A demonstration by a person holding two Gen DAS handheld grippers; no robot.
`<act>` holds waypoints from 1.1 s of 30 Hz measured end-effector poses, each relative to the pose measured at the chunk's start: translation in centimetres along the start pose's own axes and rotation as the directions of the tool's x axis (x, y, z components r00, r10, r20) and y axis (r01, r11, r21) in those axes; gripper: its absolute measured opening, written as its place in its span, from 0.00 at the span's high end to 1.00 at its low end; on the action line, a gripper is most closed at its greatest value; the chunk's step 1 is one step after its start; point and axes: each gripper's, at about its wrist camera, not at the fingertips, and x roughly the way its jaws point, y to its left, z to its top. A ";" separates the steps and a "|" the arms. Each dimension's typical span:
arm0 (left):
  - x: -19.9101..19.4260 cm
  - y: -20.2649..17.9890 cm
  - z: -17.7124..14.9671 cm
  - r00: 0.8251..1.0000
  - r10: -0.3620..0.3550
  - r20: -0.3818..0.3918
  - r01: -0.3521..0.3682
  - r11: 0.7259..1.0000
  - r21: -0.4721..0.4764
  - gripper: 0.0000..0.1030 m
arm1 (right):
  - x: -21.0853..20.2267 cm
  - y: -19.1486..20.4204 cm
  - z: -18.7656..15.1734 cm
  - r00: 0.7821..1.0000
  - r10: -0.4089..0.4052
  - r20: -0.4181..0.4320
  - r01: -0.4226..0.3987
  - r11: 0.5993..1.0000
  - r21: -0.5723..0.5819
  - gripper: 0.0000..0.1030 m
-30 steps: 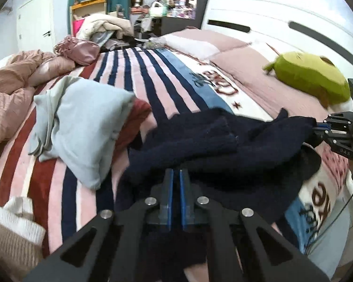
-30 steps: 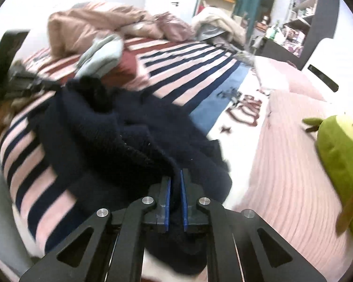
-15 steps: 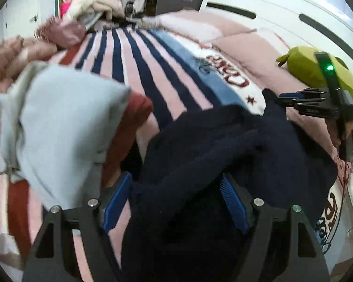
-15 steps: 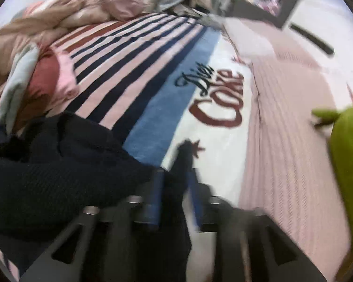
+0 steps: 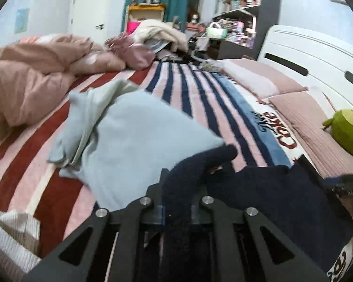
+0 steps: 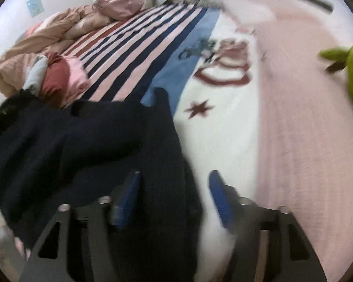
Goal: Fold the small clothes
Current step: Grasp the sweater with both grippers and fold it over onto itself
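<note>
A dark navy knit garment (image 5: 270,195) lies bunched on the striped bed cover. In the left wrist view my left gripper (image 5: 180,188) is shut on a fold of it; the cloth runs between the fingers and sticks out ahead. In the right wrist view my right gripper (image 6: 174,197) is open, its blue pads (image 6: 217,195) wide apart, with the navy garment (image 6: 87,145) lying between and left of them. The right gripper also shows dimly at the right edge of the left wrist view (image 5: 350,183).
A folded pale blue garment (image 5: 138,141) lies left of the navy one. A crumpled pink duvet (image 5: 30,77) is at far left, a green plush toy (image 5: 348,129) and pink pillows (image 5: 294,108) at right, and a white knit cloth (image 5: 9,232) at lower left.
My left gripper opened half a second ago and has now closed on a fold of the navy garment. My right gripper, shut on the garment before, has opened wide.
</note>
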 end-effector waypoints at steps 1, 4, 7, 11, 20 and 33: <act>0.0 -0.1 -0.1 1.000 0.008 0.003 -0.008 1.000 0.009 0.91 | 0.4 -0.2 0.0 1.000 0.029 -0.005 -0.029 0.999 0.013 0.36; 0.1 -0.5 -0.4 1.000 -0.002 0.005 0.002 1.000 0.014 0.91 | 1.5 -0.4 0.4 0.996 0.090 -0.007 -0.090 0.995 0.043 0.36; 0.0 -0.8 -0.2 1.000 -0.006 0.007 0.006 1.000 0.018 0.91 | 2.5 0.3 0.8 0.999 0.051 -0.017 -0.051 0.998 0.022 0.94; -1.4 -0.6 0.3 0.999 -0.001 0.053 -0.002 0.999 0.047 0.91 | -0.3 0.9 0.8 0.991 -0.067 0.119 0.066 0.998 0.016 0.96; 1.9 -2.0 2.2 0.997 0.073 0.023 -0.075 0.994 0.084 0.87 | -2.2 -1.4 0.9 0.962 -0.231 0.144 0.215 0.969 0.119 0.96; -8.2 1.2 -1.6 0.999 -0.023 -0.046 0.025 0.999 0.048 0.11 | -8.3 0.1 -4.8 0.987 -0.042 0.154 0.024 0.993 0.116 0.33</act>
